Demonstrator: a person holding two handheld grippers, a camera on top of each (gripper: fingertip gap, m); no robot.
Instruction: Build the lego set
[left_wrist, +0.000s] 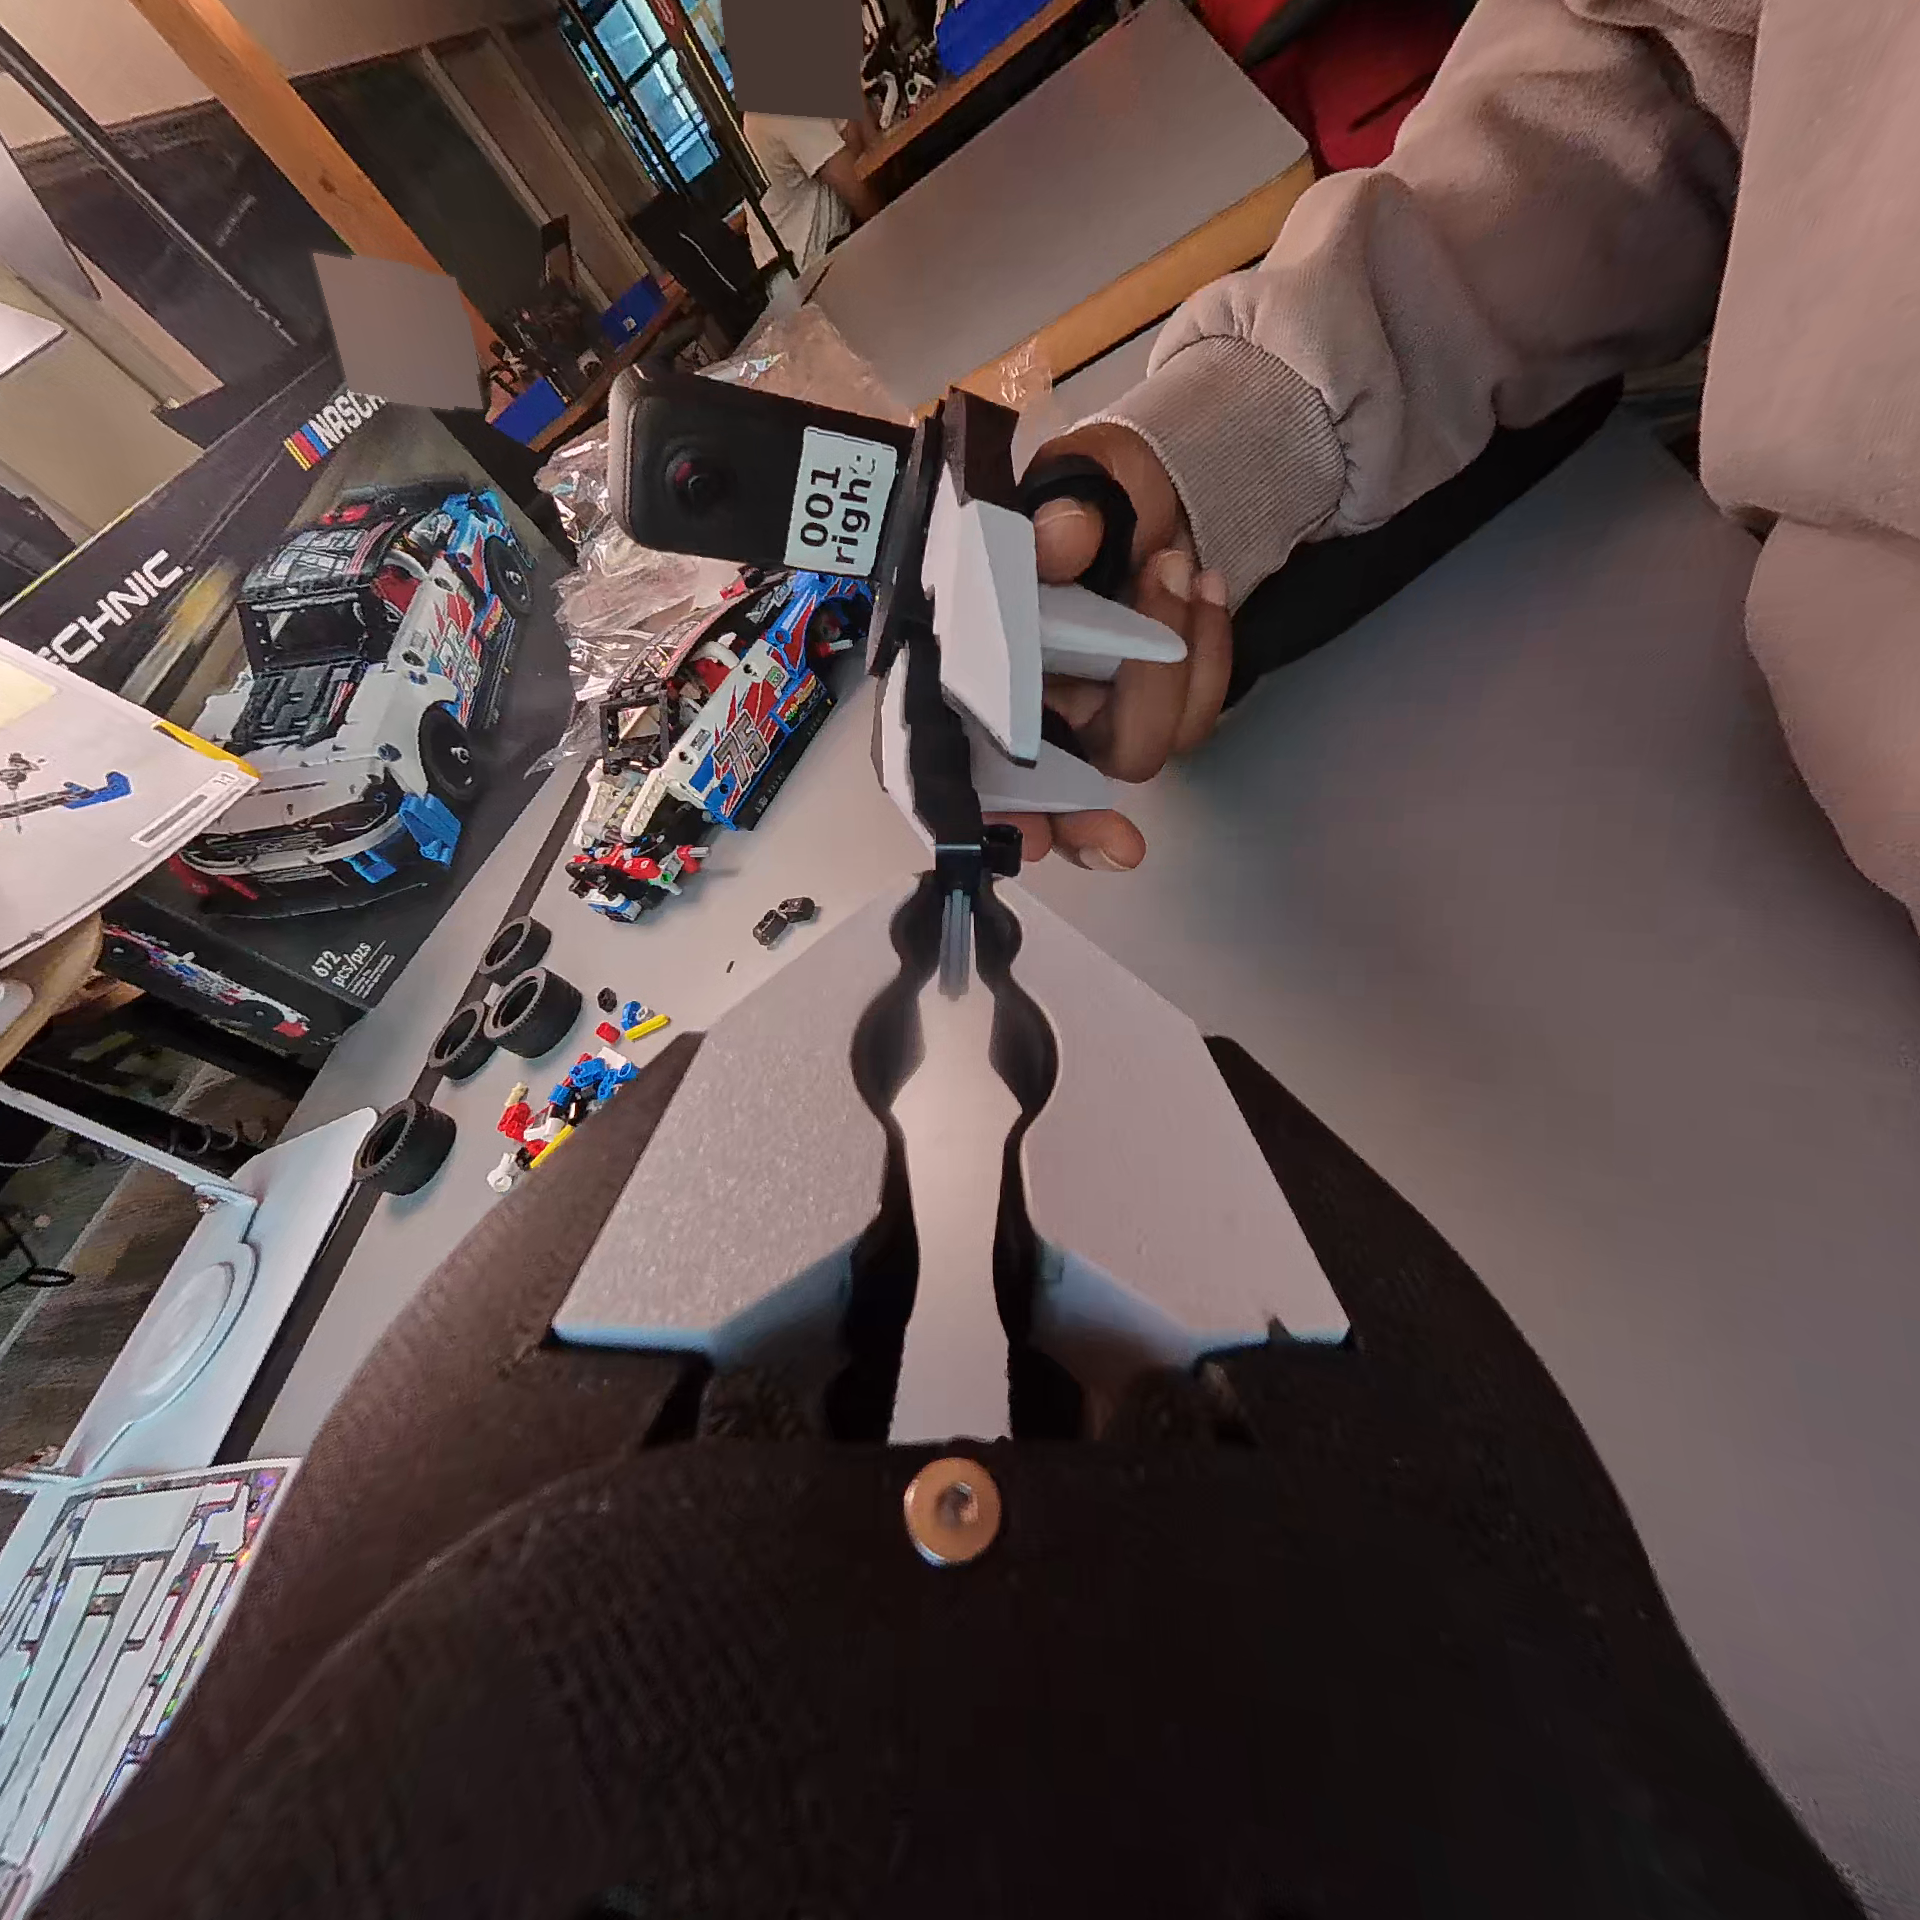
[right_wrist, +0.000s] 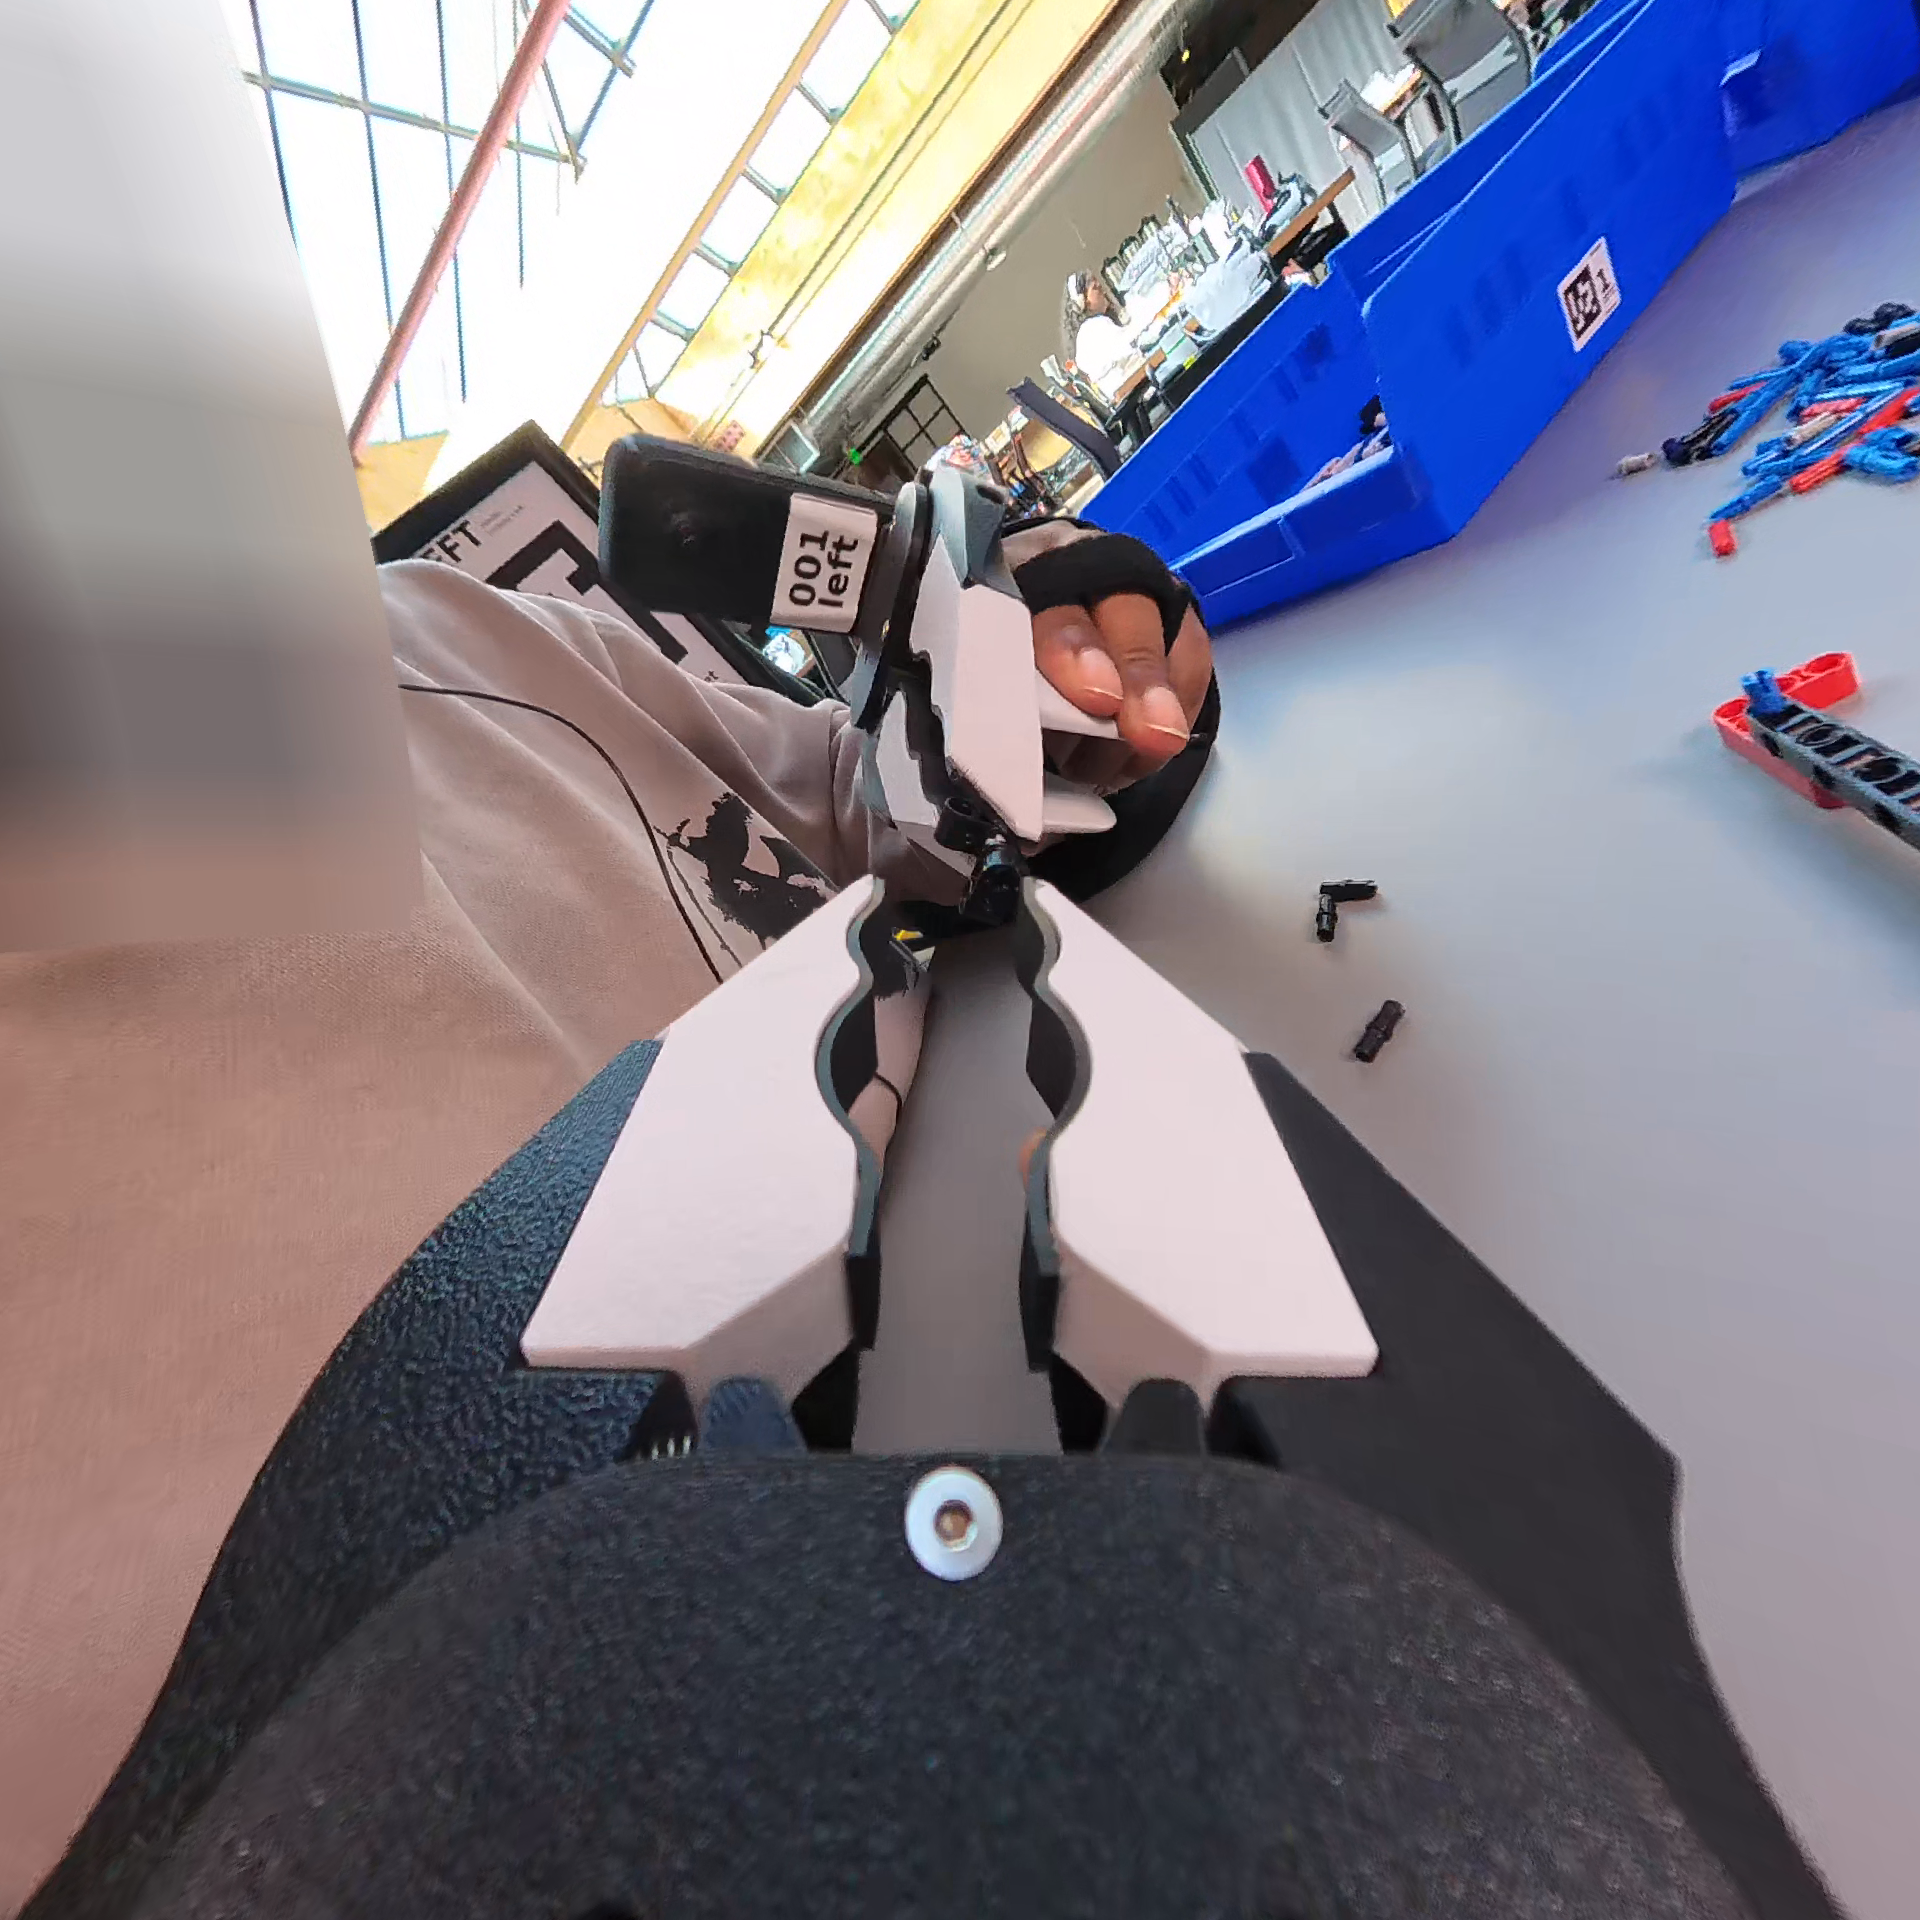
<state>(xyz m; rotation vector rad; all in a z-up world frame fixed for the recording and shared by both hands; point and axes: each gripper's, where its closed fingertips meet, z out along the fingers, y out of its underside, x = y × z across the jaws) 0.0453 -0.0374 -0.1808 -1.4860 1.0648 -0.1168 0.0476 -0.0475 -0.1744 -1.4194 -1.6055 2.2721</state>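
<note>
- The left tool (left_wrist: 958, 940) is closed on a thin grey axle piece (left_wrist: 956, 951) that stands out past its tips. The right tool (left_wrist: 961, 831) meets it tip to tip, and a small black connector (left_wrist: 1000, 847) sits at the join.
- The right tool's own view shows its tips (right_wrist: 951, 914) drawn in around the small black connector (right_wrist: 997, 883), right against the tips of the left tool (right_wrist: 961, 821). It appears to grip that part, though the tips leave a narrow gap and the contact is partly hidden.
- Both parts are held in the air above the grey desk (left_wrist: 1455, 935), just in front of the partly built car (left_wrist: 717, 727), which stands beside the set's box (left_wrist: 343, 665).
- Judged risk: the axle and connector are tiny and must line up. A slight tilt of either tool could jam them or pop one loose, and it could drop among the loose parts (left_wrist: 566, 1091) near the tyres (left_wrist: 520, 1013).
- Pressing too hard could twist the axle in the left tool's grip.
- Only the left view shows the car, the box, the tyres and an instruction booklet (left_wrist: 94, 790).
- Only the right view shows blue bins (right_wrist: 1507, 343), a pile of blue and red pieces (right_wrist: 1818, 416), a red and black beam assembly (right_wrist: 1829, 748) and two spare black pins (right_wrist: 1351, 935) on the desk beyond the tools.
</note>
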